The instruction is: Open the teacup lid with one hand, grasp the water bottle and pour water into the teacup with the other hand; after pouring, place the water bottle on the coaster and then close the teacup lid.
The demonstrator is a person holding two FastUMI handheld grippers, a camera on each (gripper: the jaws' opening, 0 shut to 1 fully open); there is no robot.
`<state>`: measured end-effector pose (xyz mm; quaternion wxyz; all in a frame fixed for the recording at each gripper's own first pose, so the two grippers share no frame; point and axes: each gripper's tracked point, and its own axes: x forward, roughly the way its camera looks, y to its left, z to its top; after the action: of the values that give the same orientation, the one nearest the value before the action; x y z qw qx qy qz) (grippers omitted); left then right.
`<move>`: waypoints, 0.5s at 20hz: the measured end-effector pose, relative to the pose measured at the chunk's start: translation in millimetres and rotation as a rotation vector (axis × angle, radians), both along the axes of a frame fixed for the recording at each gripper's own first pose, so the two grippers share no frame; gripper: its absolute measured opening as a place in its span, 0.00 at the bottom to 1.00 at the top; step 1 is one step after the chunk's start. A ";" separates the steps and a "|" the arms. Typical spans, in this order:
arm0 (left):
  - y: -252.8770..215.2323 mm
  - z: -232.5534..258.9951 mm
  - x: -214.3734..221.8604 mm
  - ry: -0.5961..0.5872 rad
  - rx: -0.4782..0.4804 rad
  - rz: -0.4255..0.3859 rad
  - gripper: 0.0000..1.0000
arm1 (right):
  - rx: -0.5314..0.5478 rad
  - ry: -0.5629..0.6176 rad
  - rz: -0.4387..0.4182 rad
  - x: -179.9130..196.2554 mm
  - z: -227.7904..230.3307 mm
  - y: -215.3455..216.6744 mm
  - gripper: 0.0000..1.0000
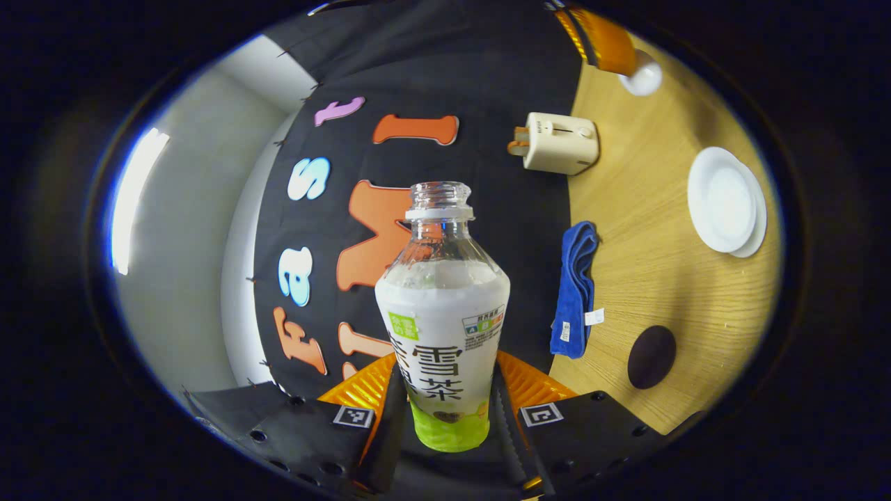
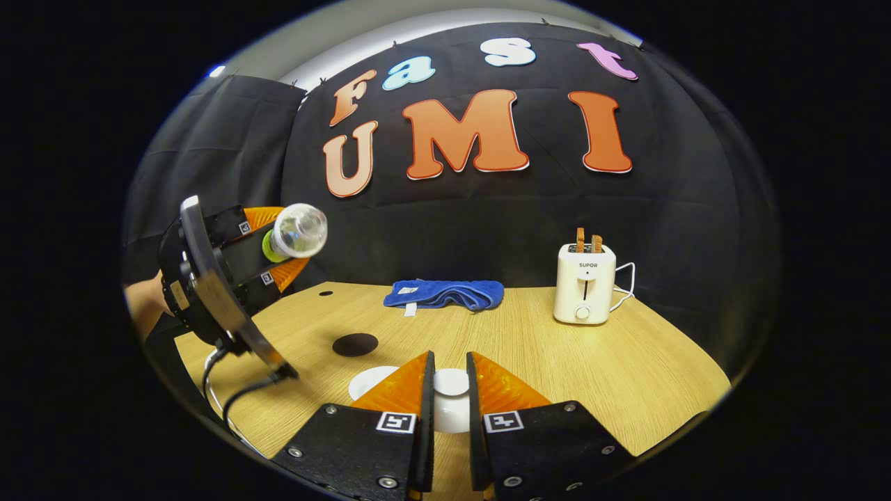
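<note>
Left tool (image 1: 445, 410): clamped on the uncapped water bottle (image 1: 443, 313), tipped sideways above the tabletop (image 2: 557, 355).
Right tool (image 2: 449, 393): narrow, gripping the teacup lid (image 2: 451, 381), 6 o'clock.

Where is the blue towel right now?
In the right gripper view, the blue towel lies folded at the back of the table against the black wall, left of the toaster.

left gripper view: rolled sideways, riding close behind the bottle (image 1: 443, 313), facing the wall
right gripper view: sitting low over the table (image 2: 626, 376), level, facing the wall
shared: both catching the toaster (image 1: 561, 142), towel (image 1: 575, 289), coaster (image 1: 651, 357)
</note>
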<state>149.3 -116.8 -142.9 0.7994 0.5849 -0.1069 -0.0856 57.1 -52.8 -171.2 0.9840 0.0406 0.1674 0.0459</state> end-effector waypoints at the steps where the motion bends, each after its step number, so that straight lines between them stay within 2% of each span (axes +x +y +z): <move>1: 7.9 6.2 2.2 0.001 -0.078 0.015 0.62 | 0.001 0.002 0.001 1.8 -0.2 1.4 0.21; 7: 57.2 22.6 27.6 0.097 -0.592 0.119 0.60 | 0.012 0.003 0.022 12.3 -1.9 22.2 0.22; 10: 59.2 20.1 42.6 0.160 -0.796 0.128 0.60 | 0.005 -0.001 0.032 18.4 -1.1 30.5 0.22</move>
<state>191.9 -57.5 -122.8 0.9728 0.2271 -0.0325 -0.0328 75.4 -22.3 -172.3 0.9831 0.0403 0.1673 0.0621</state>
